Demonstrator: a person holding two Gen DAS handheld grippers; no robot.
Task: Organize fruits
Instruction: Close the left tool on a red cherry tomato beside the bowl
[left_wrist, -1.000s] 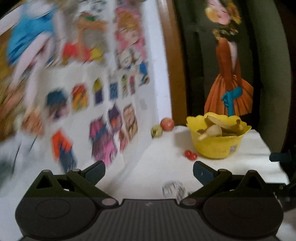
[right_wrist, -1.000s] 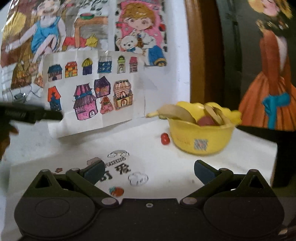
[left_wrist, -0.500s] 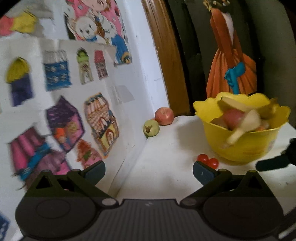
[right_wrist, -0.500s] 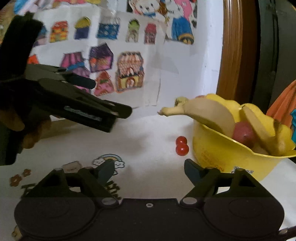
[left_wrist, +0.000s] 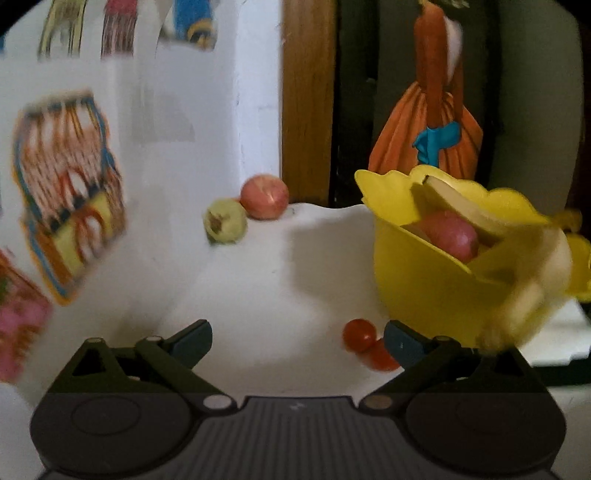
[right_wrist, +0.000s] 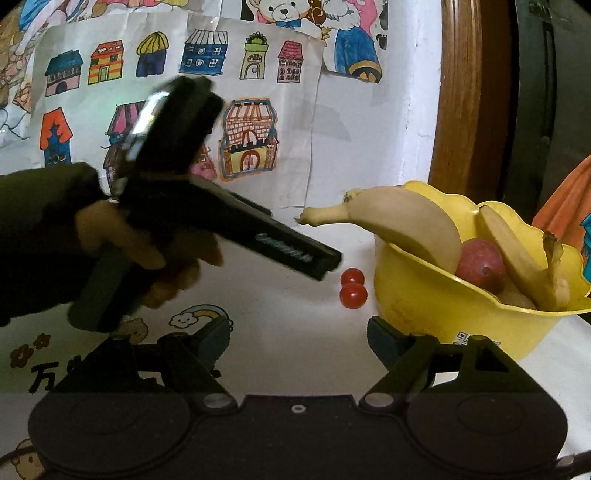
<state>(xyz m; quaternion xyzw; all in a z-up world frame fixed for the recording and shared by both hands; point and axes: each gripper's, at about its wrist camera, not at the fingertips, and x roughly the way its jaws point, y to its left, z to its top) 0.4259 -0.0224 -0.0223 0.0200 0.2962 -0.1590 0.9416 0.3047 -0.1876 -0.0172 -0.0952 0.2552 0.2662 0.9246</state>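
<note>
A yellow bowl (left_wrist: 424, 273) (right_wrist: 443, 310) holds bananas (right_wrist: 406, 221) and a red apple (right_wrist: 480, 262). Two small red tomatoes (left_wrist: 360, 336) (right_wrist: 352, 288) lie on the white table just left of the bowl. At the back corner sit a red apple (left_wrist: 264, 197) and a green fruit (left_wrist: 224, 220). My left gripper (left_wrist: 297, 341) is open, its right finger beside the tomatoes; in the right wrist view the left gripper (right_wrist: 321, 264) points at them from the left. My right gripper (right_wrist: 299, 338) is open, low over the table, with nothing between its fingers.
A wall with children's drawings (right_wrist: 247, 140) stands close on the left and back. A brown wooden post (left_wrist: 306, 99) and a dark panel with an orange-dressed figure (left_wrist: 432, 122) lie behind the bowl. A hand and dark sleeve (right_wrist: 44, 236) hold the left gripper. Cartoon stickers (right_wrist: 195, 317) mark the tabletop.
My left gripper has pushed forward and right toward the tomatoes and bowl, which now loom larger. My right gripper has crept closer to the bowl. Both stay open.
</note>
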